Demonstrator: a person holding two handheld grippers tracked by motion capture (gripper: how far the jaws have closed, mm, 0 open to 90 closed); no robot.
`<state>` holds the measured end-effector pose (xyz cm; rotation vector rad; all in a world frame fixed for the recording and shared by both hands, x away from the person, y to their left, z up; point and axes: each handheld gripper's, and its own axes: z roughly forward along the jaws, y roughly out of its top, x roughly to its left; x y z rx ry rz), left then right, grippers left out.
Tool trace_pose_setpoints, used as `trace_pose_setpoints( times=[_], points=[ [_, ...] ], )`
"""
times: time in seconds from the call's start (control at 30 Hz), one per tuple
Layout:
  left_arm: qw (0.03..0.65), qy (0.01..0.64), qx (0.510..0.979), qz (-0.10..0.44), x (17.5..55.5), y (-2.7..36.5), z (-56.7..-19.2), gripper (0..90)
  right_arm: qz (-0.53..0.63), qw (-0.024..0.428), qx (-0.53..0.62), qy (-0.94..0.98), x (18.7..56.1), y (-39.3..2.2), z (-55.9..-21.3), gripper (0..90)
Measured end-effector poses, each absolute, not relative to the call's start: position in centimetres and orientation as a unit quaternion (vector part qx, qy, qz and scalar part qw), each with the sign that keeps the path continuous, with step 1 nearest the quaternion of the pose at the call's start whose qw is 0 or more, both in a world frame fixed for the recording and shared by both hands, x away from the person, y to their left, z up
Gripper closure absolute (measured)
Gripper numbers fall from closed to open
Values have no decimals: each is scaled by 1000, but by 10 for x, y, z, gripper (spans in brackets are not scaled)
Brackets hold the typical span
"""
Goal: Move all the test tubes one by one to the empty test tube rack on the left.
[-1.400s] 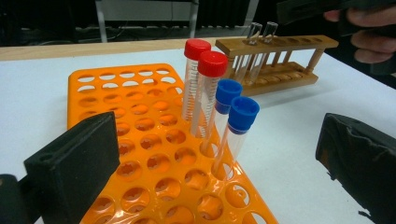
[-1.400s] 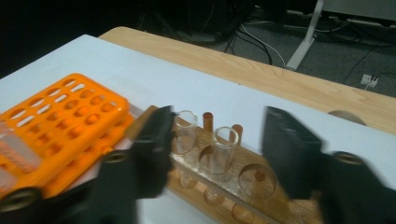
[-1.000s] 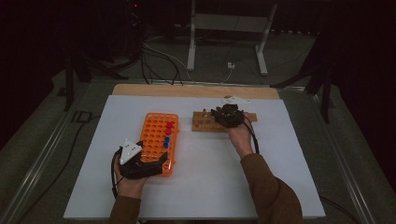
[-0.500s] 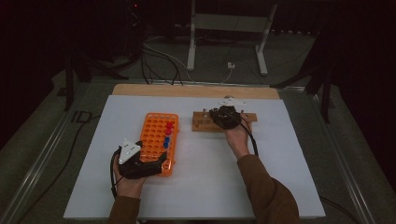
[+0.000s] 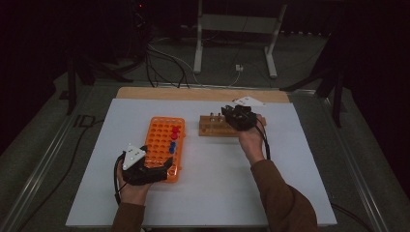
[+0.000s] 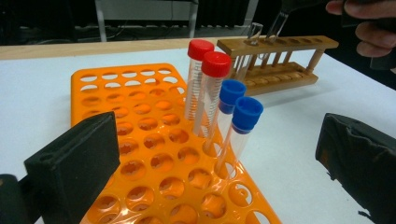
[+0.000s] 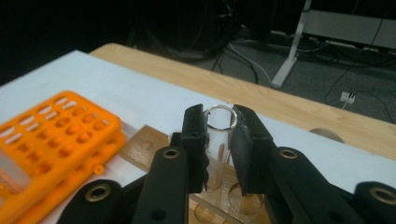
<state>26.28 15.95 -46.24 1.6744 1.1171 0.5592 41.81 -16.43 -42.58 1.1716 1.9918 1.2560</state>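
Capped tubes (image 6: 219, 88) block the orange rack's (image 5: 162, 145) right side; table (image 5: 217, 183) between racks open.

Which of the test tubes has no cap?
The clear glass tube clamped in the right tool over the wooden rack; those in the orange rack wear red or blue caps.

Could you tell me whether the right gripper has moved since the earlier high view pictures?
Yes, slightly: the right gripper, shut on a glass tube, has shifted up the picture against the wooden rack.

An orange rack (image 6: 159, 154) holds red-capped (image 6: 208, 58) and blue-capped tubes (image 6: 240, 105); the wooden rack (image 6: 280, 60) is tan.
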Motion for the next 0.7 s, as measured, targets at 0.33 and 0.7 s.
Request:
trace_pose_setpoints(
  times=[0.33, 0.7],
  points=[
    [501, 442, 702, 247, 259, 150, -453, 7, 485, 263, 419, 721, 403, -173, -406, 765],
    [511, 405, 719, 241, 263, 124, -438, 31, 487, 241, 390, 744, 375, -186, -394, 765]
  ],
)
